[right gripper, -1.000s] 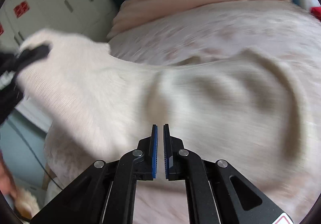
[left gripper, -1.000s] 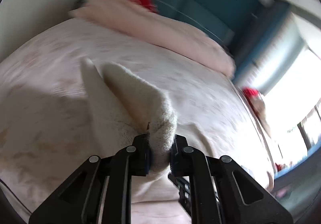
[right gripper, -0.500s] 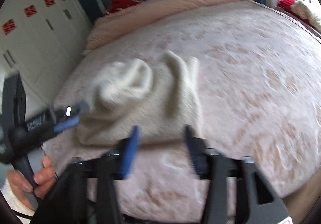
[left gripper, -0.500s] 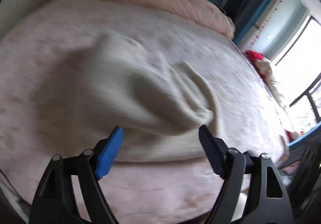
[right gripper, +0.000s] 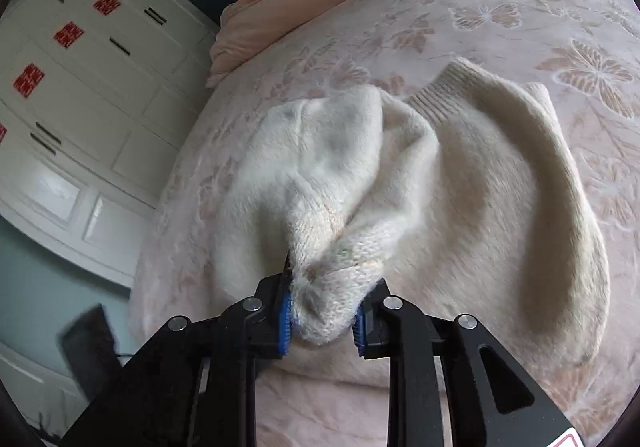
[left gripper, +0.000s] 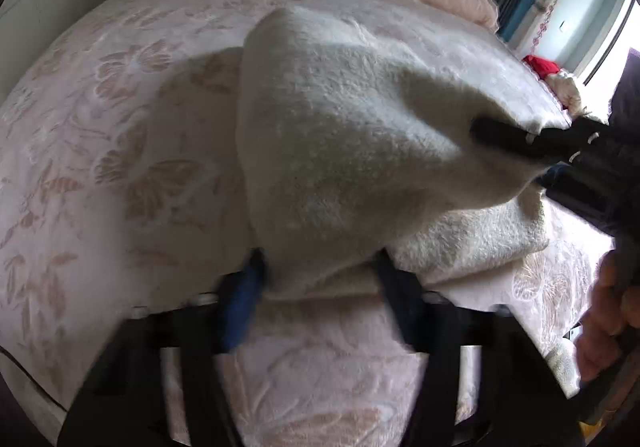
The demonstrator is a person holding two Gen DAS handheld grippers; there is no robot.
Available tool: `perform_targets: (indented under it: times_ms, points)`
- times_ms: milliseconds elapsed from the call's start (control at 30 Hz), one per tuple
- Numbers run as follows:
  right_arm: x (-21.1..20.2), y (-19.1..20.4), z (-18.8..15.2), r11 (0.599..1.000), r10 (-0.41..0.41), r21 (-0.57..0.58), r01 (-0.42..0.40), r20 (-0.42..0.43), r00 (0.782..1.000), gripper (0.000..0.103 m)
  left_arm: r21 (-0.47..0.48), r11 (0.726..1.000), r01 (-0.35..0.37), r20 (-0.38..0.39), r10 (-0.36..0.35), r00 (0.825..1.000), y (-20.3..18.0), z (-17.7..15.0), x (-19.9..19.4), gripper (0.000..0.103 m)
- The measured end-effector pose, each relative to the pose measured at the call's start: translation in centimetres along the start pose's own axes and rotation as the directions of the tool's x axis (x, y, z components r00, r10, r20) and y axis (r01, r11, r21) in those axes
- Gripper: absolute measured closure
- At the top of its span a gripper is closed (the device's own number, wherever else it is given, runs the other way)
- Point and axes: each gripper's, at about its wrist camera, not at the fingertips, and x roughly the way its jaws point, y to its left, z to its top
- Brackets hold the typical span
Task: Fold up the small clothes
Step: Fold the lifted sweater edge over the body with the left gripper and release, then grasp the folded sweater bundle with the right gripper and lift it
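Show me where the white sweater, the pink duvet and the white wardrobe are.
white sweater (right gripper: 480,183), right wrist view, its body.
pink duvet (right gripper: 320,3), right wrist view, folded edge.
white wardrobe (right gripper: 80,87), right wrist view, door panel.

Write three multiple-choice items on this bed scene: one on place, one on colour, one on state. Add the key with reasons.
1. Where does the sweater lie?
A. on the floral bedspread
B. on the floor
C. in a drawer

2. What colour is the sweater?
A. red
B. cream white
C. blue

3. What is the right gripper doing?
A. hanging empty
B. pinching a bunch of the knit
C. holding a pillow

Key: 1 A, bedspread shows all around it; 2 B, the knit is pale cream; 3 B, both pads press bunched knit.
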Motion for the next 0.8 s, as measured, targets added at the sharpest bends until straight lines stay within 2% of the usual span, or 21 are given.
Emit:
perform_targets:
  times_ms: [33, 67, 133, 200, 233, 267, 333, 367, 400, 467, 500, 567, 600, 633, 667, 733, 800]
  points:
    - [-1.3, 0.9, 0.4, 0.999, 0.032, -0.008, -0.032, 0.048, 0.998, 0.083, -0.027, 0.999, 0.020, 0.006, -0.020, 1.000, 0.2, 0.4, -0.5, 0.065]
    - [-4.0, 1.9, 1.0, 0.997, 0.074, -0.028, -0.071, 0.122, 0.990, 0.084, -0.046, 0.998, 0.049, 0.016, -0.048, 0.999, 0.5, 0.8, -1.0, 0.066]
    - [-8.0, 2.5, 0.9, 0.992, 0.125, -0.038, -0.119, 0.219, 0.968, 0.085, -0.059, 0.990, 0.124, 0.051, -0.121, 0.991, 0.6, 1.4, -2.9, 0.062]
    - [-11.5, 1.5, -0.3, 0.997, 0.080, -0.041, -0.070, 0.304, 0.949, 0.085, -0.027, 0.989, 0.142, 0.059, -0.141, 0.988, -0.1, 1.4, -4.0, 0.056]
    - [-12.0, 0.0, -1.2, 0.999, -0.008, -0.030, 0.019, 0.315, 0.949, 0.084, -0.009, 0.990, 0.141, 0.052, -0.140, 0.989, -0.5, 1.3, -4.0, 0.051]
    - [-11.4, -1.7, -1.9, 0.995, -0.088, -0.011, 0.095, 0.287, 0.954, 0.083, 0.011, 0.991, 0.134, 0.034, -0.134, 0.990, -1.0, 1.0, -3.6, 0.051]
    - [-8.5, -6.1, -3.3, 0.981, -0.191, 0.057, 0.184, 0.153, 0.970, 0.082, 0.026, 0.992, 0.123, -0.004, -0.123, 0.992, -1.8, 0.1, -2.7, 0.051]
    - [-6.8, -8.7, -4.4, 0.971, -0.222, 0.109, 0.214, 0.065, 0.973, 0.080, 0.020, 0.992, 0.128, -0.021, -0.127, 0.992, -2.0, -0.4, -2.4, 0.051]
    - [-6.3, -9.9, -5.4, 0.972, -0.195, 0.140, 0.188, 0.037, 0.980, 0.079, 0.013, 0.991, 0.132, -0.031, -0.131, 0.991, -2.2, -0.6, -2.4, 0.051]
    - [-7.6, -9.3, -6.0, 0.979, -0.161, 0.142, 0.148, 0.087, 0.983, 0.068, 0.003, 0.989, 0.148, -0.032, -0.148, 0.988, -2.3, -0.9, -3.1, 0.044]
    - [-8.4, -8.8, -6.0, 0.979, -0.176, 0.127, 0.161, 0.113, 0.978, 0.065, 0.002, 0.989, 0.150, -0.020, -0.150, 0.988, -2.3, -0.9, -3.8, 0.041]
    - [-9.9, -7.3, -5.6, 0.978, -0.206, 0.079, 0.196, 0.159, 0.966, 0.061, 0.007, 0.989, 0.150, 0.034, -0.151, 0.988, -2.1, -0.6, -5.5, 0.027]
    - [-10.4, -6.8, -5.4, 0.978, -0.208, 0.062, 0.200, 0.174, 0.963, 0.058, 0.008, 0.990, 0.140, 0.059, -0.140, 0.988, -2.0, -0.4, -6.0, 0.024]
    - [-10.7, -6.4, -5.3, 0.979, -0.201, 0.048, 0.196, 0.181, 0.963, 0.047, 0.014, 0.992, 0.123, 0.077, -0.123, 0.989, -2.0, -0.2, -6.2, 0.023]
    - [-10.6, -6.4, -5.3, 0.979, -0.203, 0.043, 0.199, 0.175, 0.963, 0.041, 0.034, 0.995, 0.093, 0.075, -0.095, 0.993, -2.2, 0.1, -5.9, 0.023]
    - [-9.7, -7.0, -5.0, 0.979, -0.202, 0.050, 0.197, 0.134, 0.970, 0.040, 0.054, 0.997, 0.056, 0.034, -0.058, 0.998, -2.4, 0.4, -4.8, 0.023]
    - [-8.9, -8.3, -5.0, 0.981, -0.180, 0.098, 0.170, 0.109, 0.978, 0.040, 0.052, 0.994, 0.099, -0.011, -0.099, 0.995, -2.3, -0.1, -3.9, 0.023]
